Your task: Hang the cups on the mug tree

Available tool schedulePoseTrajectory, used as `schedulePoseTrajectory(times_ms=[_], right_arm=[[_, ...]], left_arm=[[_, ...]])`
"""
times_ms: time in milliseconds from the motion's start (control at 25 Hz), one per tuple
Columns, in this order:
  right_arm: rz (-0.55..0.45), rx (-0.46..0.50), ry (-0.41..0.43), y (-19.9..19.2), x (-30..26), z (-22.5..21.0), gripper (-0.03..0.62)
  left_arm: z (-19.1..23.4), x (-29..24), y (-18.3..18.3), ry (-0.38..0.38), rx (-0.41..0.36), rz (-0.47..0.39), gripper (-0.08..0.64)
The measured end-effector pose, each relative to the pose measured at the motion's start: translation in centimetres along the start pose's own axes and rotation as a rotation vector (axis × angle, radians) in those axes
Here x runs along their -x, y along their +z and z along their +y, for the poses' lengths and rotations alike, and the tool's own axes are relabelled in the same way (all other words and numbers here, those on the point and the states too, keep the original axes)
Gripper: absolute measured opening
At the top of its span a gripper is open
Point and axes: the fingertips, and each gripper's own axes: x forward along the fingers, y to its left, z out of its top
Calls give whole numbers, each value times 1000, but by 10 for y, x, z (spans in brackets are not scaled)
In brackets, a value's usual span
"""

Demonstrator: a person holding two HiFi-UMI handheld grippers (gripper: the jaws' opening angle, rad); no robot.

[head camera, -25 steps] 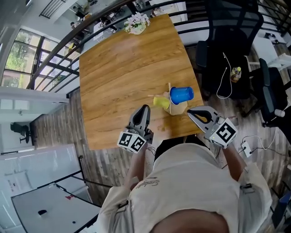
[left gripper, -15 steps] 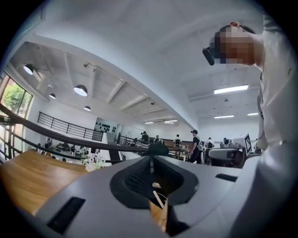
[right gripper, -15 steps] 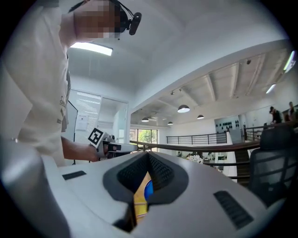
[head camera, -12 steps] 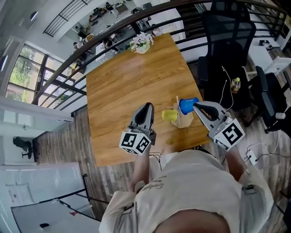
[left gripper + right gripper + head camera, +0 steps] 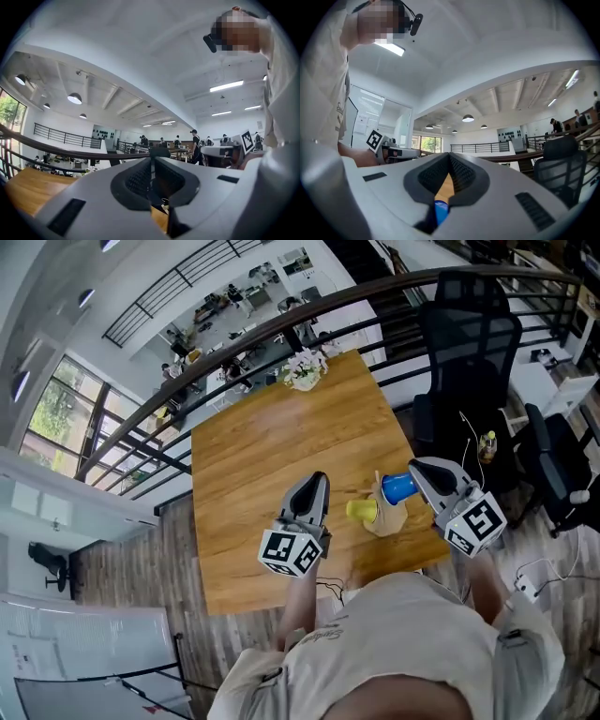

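Note:
A wooden mug tree [image 5: 385, 517] stands near the front right of the wooden table [image 5: 262, 456]. A blue cup [image 5: 398, 488] hangs on its right side and a yellow cup [image 5: 361, 511] on its left. My right gripper [image 5: 421, 468] is shut and empty, raised just right of the blue cup, whose edge [image 5: 440, 210] shows below the closed jaws in the right gripper view. My left gripper [image 5: 318, 482] is shut and empty, held up left of the yellow cup. Both point upward and away from the table.
A pot of white flowers [image 5: 305, 371] sits at the table's far edge by a black railing [image 5: 281, 324]. A black office chair [image 5: 466, 343] stands right of the table, with a second one [image 5: 562, 465] further right. The table's front edge is at my body.
The head camera has tilted up, showing more of the room. Both grippers have lifted; the right one has moved up beside the blue cup. The cups have stayed on the tree.

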Motion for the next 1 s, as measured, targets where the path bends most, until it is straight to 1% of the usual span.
schedulePoseTrajectory(times_ms=[120, 200, 320, 440, 600, 760, 1000], right_arm=[[14, 5, -27, -3, -2, -6, -5], [27, 2, -35, -7, -5, -8, -5], [39, 11, -33, -14, -10, -7, -5], [43, 27, -23, -14, -15, -7, -5], [52, 24, -2, -14, -24, -9, -5], [45, 33, 7, -13, -27, -8, -5], [52, 11, -30, -22, -18, -16, -5]], left_arm=[[4, -4, -2, 0, 23, -4, 32], [1, -6, -5, -16, 36, -5, 32], [-1, -6, -11, -37, 24, 3, 32], [0, -8, -14, -54, 30, 7, 32], [5, -11, -11, -37, 42, 2, 31], [5, -13, -10, -44, 36, -2, 32], [2, -19, -15, -60, 34, 4, 32]])
